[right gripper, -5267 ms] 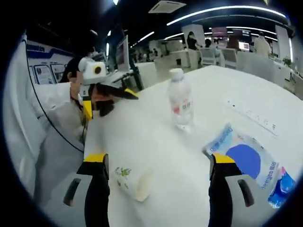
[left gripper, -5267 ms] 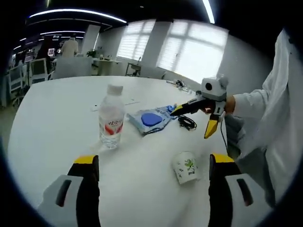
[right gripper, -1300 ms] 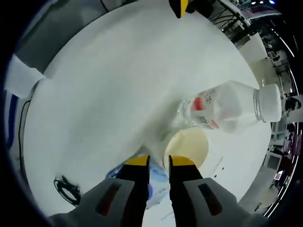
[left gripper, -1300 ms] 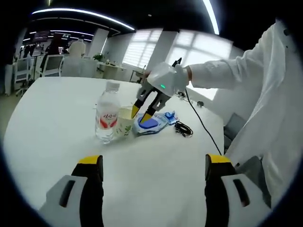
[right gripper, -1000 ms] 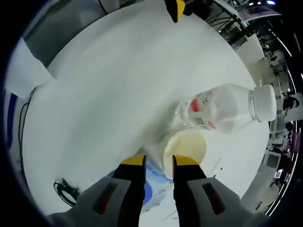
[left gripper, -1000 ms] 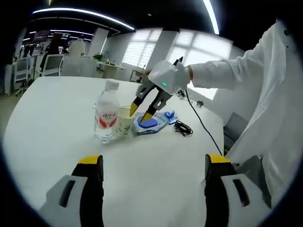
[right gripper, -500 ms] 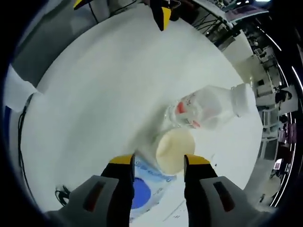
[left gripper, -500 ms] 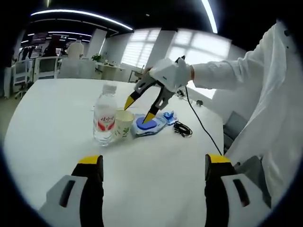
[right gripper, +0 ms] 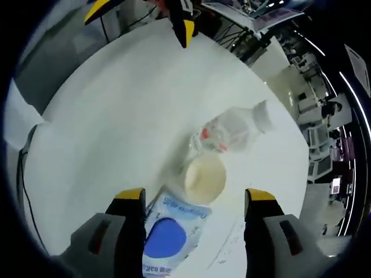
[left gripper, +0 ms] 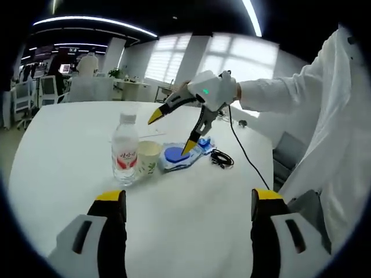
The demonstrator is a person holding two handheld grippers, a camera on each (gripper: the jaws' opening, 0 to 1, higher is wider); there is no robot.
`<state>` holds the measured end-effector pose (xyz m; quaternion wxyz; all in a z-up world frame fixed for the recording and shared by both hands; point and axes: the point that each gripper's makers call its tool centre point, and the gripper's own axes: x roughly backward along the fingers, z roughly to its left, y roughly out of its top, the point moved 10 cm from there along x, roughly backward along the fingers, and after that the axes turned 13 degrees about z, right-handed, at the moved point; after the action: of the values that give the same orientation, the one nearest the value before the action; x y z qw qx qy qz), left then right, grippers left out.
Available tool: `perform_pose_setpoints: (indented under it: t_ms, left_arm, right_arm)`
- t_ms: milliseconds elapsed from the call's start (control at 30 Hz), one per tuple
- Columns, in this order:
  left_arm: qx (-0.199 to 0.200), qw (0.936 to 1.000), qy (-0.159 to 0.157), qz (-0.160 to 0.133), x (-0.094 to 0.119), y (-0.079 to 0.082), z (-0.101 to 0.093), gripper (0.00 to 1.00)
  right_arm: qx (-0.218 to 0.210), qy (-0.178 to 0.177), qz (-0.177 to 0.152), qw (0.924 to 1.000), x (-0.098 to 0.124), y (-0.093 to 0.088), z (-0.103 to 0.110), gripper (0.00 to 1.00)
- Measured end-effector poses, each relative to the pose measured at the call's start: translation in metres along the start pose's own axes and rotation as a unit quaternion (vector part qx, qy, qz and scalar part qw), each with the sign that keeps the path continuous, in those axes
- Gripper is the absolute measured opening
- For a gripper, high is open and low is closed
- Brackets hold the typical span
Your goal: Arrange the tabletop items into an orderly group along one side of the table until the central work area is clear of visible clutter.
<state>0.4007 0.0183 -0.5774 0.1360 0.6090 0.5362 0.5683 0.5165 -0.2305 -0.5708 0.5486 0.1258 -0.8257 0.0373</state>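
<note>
Cup: the paper cup (left gripper: 147,158) stands upright on the white bench (left gripper: 64,145), touching the bottle at its 9 o'clock in my left gripper view.
Bottle: the water bottle (left gripper: 124,149) stands upright, capped, red label.
Packet: the blue-and-white packet (left gripper: 177,157) lies flat at the cup's 3 o'clock, just beside it.
Cable: a black cable (left gripper: 222,158) lies coiled past the packet, at its 3 o'clock.
Right gripper (left gripper: 171,131): my jaws hang spread wide above cup and packet, holding nothing.
Left gripper (left gripper: 186,202): my jaws are spread wide and empty, well apart from the group.
Sleeve: my white sleeve (left gripper: 272,98) reaches in from 3 o'clock.
</note>
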Motion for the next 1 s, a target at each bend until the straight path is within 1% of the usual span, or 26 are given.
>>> perform_pose_setpoints:
  t_ms: [100, 233, 267, 333, 500, 600, 633, 833, 933, 1000]
  left_arm:
    - [-0.007, 1.0, 0.001, 0.003, 0.001, 0.005, -0.001, 0.93]
    - [-0.017, 0.9998, 0.003, 0.006, 0.002, 0.012, -0.004, 0.93]
    - [-0.017, 0.9998, 0.002, 0.006, 0.002, 0.013, -0.004, 0.93]
    - [-0.022, 0.9997, 0.002, 0.008, 0.003, 0.016, -0.006, 0.93]
    - [-0.031, 0.9995, 0.003, 0.01, 0.003, 0.021, -0.012, 0.95]
    - [-0.036, 0.9993, 0.005, 0.01, 0.002, 0.023, -0.016, 0.98]
    - [-0.038, 0.9992, 0.005, 0.01, 0.002, 0.024, -0.018, 0.99]
    - [-0.047, 0.9988, 0.003, 0.015, 0.003, 0.03, -0.027, 1.0]
    - [-0.051, 0.9986, 0.002, 0.017, 0.004, 0.032, -0.031, 1.0]
    - [-0.055, 0.9983, 0.003, 0.018, 0.003, 0.033, -0.034, 1.0]
  right_arm:
    - [-0.016, -0.008, -0.011, 0.9998, 0.007, -0.004, 0.001, 0.76]
    - [-0.03, -0.016, -0.013, 0.9993, 0.013, -0.009, 0.004, 0.79]
    - [-0.046, -0.018, -0.021, 0.9986, 0.017, -0.011, 0.005, 0.8]
    - [-0.062, -0.025, -0.03, 0.9973, 0.023, -0.013, 0.007, 0.82]
    - [-0.096, -0.033, -0.042, 0.994, 0.034, -0.021, 0.018, 0.84]
    - [-0.123, -0.04, -0.052, 0.9903, 0.042, -0.026, 0.028, 0.86]
    - [-0.129, -0.041, -0.051, 0.9895, 0.045, -0.029, 0.031, 0.85]
    - [-0.173, -0.055, -0.056, 0.9818, 0.061, -0.043, 0.052, 0.85]
    - [-0.204, -0.066, -0.058, 0.9751, 0.074, -0.053, 0.066, 0.86]
    - [-0.228, -0.072, -0.057, 0.9693, 0.081, -0.061, 0.077, 0.86]
